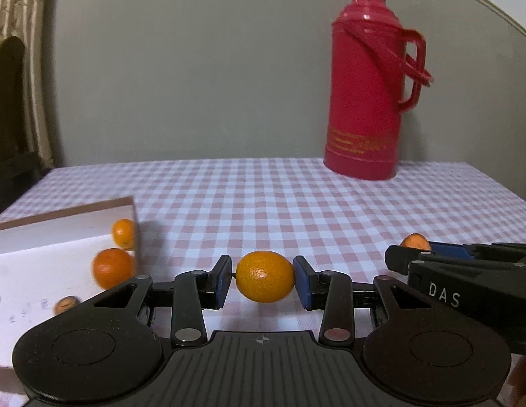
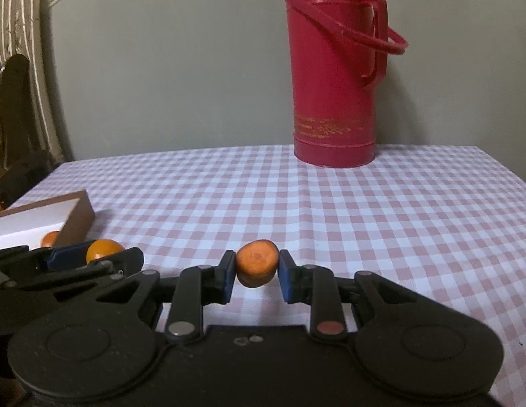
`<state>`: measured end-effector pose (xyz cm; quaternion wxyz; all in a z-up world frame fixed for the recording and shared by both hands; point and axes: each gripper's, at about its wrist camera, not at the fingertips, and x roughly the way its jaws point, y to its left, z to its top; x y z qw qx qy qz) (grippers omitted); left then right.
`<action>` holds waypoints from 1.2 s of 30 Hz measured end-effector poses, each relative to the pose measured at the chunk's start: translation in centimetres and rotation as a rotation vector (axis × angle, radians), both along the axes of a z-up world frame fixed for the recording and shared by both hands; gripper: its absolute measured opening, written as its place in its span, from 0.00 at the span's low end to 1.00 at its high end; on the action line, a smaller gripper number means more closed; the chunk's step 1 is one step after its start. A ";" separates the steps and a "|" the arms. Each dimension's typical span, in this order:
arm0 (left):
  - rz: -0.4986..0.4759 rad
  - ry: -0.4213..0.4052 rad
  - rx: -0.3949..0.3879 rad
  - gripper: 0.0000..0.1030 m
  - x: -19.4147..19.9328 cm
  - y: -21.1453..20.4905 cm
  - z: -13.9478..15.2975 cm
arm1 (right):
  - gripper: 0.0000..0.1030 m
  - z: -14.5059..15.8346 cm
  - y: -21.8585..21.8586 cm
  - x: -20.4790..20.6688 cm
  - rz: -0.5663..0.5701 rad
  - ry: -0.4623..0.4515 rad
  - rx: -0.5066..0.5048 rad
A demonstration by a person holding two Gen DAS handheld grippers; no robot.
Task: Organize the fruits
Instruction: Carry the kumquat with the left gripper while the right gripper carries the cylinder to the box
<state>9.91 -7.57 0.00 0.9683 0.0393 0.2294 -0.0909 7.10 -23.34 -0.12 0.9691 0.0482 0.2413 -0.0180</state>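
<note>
Gripping glossy oval kumquat (image 1: 265,281) in left tool (image 1: 263,283) | right tool (image 2: 256,273) clamps matte, lumpy orange piece (image 2: 257,267)

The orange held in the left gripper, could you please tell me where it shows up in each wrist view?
Left wrist: the orange sits low at centre, between the left gripper pads.
Right wrist: it peeks out at lower left, beside the box.
Shared landmark: the red thermos at the table's far side.
</note>
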 end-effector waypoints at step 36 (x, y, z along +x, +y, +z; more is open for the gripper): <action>0.501 -0.126 -0.019 0.39 -4.7 21.7 2.8 | 0.18 2.8 17.2 1.3 0.358 -0.132 0.069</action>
